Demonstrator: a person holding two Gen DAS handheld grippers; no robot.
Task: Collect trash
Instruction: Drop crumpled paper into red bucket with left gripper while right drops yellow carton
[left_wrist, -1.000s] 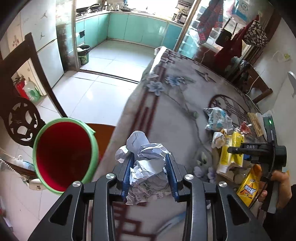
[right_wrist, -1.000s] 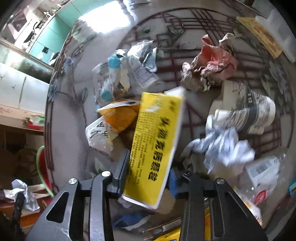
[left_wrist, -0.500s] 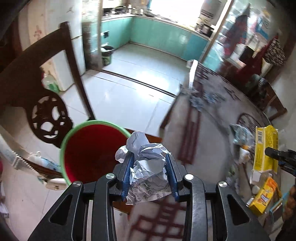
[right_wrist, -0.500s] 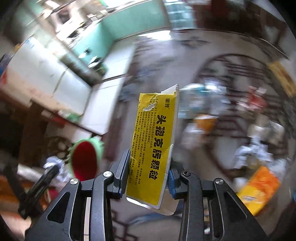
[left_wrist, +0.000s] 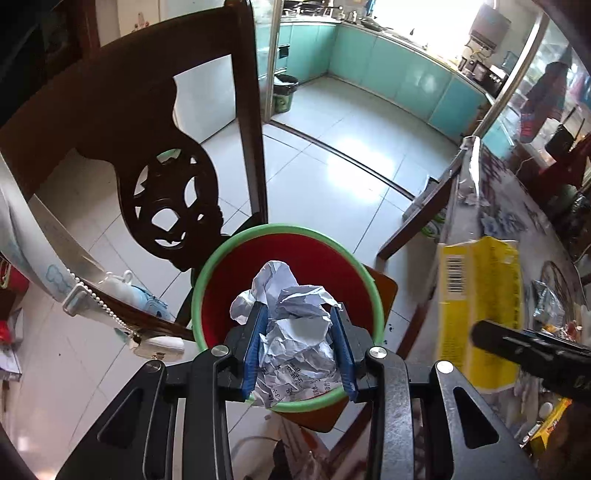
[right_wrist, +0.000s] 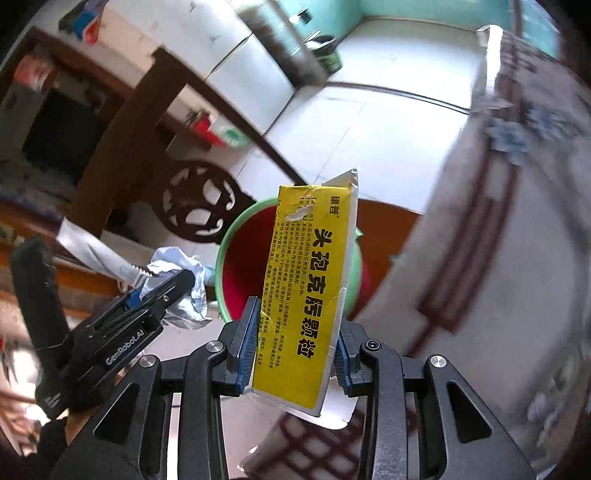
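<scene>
A red bin with a green rim (left_wrist: 236, 273) (right_wrist: 243, 266) stands on a dark wooden chair beside the table. My left gripper (left_wrist: 297, 347) is shut on a crumpled white paper ball (left_wrist: 295, 325) and hangs right over the bin's mouth. In the right wrist view that gripper (right_wrist: 173, 288) and its paper ball (right_wrist: 173, 262) show at the left of the bin. My right gripper (right_wrist: 295, 343) is shut on a flattened yellow medicine box (right_wrist: 310, 288), held upright in front of the bin. The same yellow box (left_wrist: 476, 295) shows at the right of the left wrist view.
The chair's carved dark back (left_wrist: 166, 199) rises behind the bin. The table with its flowered cloth (right_wrist: 498, 236) lies to the right, with more wrappers (left_wrist: 546, 302) on it. White floor tiles (left_wrist: 332, 177) run toward a teal kitchen. A small white bag (left_wrist: 159, 347) hangs at the left.
Both grippers have swung left from the table toward the bin. The left one with the paper ball now hangs over the bin's mouth; the right one has carried the yellow box up to it.
</scene>
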